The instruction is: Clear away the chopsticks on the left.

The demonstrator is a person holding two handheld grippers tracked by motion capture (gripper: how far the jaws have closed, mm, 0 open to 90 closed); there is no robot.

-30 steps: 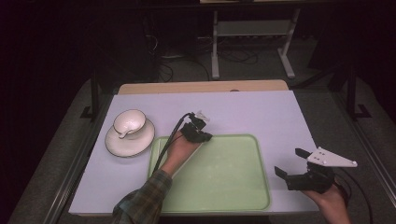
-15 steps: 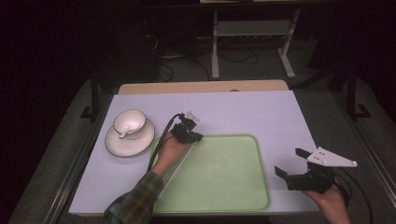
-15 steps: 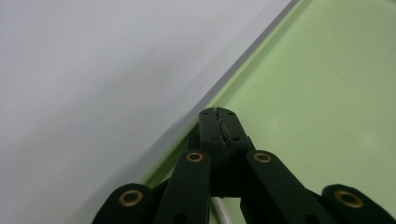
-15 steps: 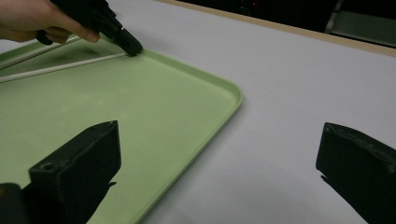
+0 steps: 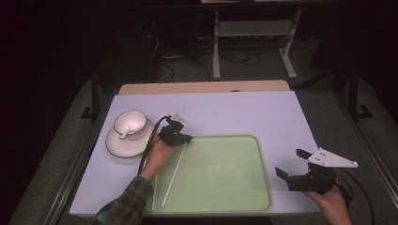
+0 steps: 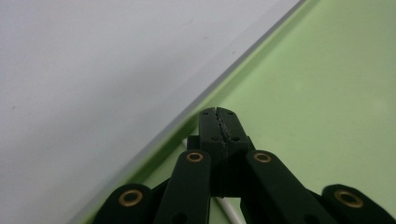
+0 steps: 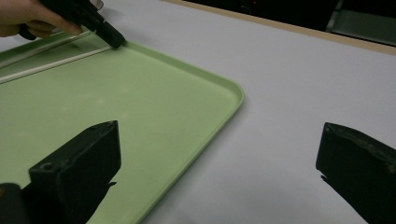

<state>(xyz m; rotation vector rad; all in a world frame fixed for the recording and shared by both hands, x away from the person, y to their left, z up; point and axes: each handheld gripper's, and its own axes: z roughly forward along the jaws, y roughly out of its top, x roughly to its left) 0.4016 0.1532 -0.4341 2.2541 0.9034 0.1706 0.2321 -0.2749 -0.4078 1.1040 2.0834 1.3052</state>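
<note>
My left gripper point(image 5: 186, 138) point(image 6: 219, 113) is shut, its pads meeting with nothing showing between the tips. It rests at the far left corner of the green tray point(image 5: 244, 140) point(image 6: 327, 93). A white chopstick point(image 5: 173, 176) point(image 7: 46, 65) lies on the tray with its far end just under that gripper point(image 7: 114, 41). A second chopstick point(image 5: 154, 192) lies along the tray's left rim, partly hidden by the forearm. My right gripper point(image 5: 292, 162) point(image 7: 219, 140) stands open over the table, off the tray's right edge and holding nothing.
A white cup point(image 5: 130, 123) sits on a white saucer point(image 5: 123, 147) left of the tray, close to the left hand. The pale table point(image 5: 244, 112) spreads beyond the tray, with a wooden strip point(image 5: 202, 87) along its far edge. A metal stand point(image 5: 253, 33) is on the floor beyond.
The left hand and its shut gripper have slid left along the tray's far edge to its left corner. The long chopstick now shows beside the arm. The right gripper has kept still.
</note>
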